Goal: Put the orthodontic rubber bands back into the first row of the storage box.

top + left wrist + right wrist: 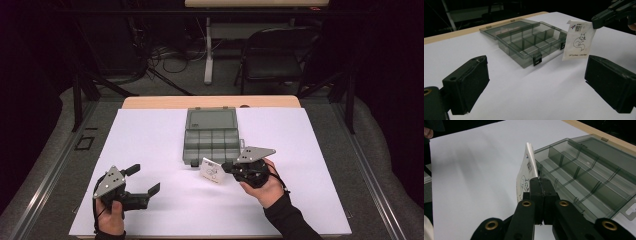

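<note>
High view: small white printed packet (pixel 211 171), pinched by one edge in closed right gripper (pixel 229 168), hangs above white table (pixel 150 140) beside open compartment box (pixel 211 135). Judged light, thin, floppy; hold an edge. Left gripper (pixel 142 181) wide, empty.

My left gripper (pixel 142 181) and right gripper (pixel 229 166) are matte black, each topped behind the jaws by a grey three-cornered plate with dark screws. Brass-ringed pivots sit below the blocky jaw pads. Black cable trails back; my right sleeve (pixel 290 220) is black.
</note>
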`<state>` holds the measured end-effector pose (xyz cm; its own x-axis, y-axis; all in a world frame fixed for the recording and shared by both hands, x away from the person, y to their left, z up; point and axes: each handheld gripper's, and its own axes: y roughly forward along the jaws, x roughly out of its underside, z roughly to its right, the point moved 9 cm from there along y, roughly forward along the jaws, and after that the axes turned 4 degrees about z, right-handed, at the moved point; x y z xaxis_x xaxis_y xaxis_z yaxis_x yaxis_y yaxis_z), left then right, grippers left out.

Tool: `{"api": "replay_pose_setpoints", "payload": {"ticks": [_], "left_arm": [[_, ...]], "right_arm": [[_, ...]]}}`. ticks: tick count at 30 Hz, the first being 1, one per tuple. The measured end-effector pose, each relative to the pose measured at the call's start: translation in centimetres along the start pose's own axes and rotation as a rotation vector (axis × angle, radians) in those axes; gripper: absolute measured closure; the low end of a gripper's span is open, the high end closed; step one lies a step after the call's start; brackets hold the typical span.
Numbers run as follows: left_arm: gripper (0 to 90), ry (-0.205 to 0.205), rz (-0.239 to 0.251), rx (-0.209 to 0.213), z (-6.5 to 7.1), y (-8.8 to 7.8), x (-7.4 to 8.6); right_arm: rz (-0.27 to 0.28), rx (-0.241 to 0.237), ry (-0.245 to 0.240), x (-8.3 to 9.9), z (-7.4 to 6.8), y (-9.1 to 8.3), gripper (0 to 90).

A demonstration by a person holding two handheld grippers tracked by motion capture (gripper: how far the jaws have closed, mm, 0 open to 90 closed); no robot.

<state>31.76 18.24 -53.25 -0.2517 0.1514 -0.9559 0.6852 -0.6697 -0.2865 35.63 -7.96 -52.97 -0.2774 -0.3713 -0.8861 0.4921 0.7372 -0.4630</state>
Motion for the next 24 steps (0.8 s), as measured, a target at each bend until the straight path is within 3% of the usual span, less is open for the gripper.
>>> {"api": "replay_pose_setpoints", "payload": {"ticks": [24], "left_arm": [[5.4, -0.006, -0.004, 0.001, -0.1, 0.0, 0.1]], "right_arm": [[-0.004, 0.010, -0.004, -4.8, 2.9, -0.4, 90.0]]}}
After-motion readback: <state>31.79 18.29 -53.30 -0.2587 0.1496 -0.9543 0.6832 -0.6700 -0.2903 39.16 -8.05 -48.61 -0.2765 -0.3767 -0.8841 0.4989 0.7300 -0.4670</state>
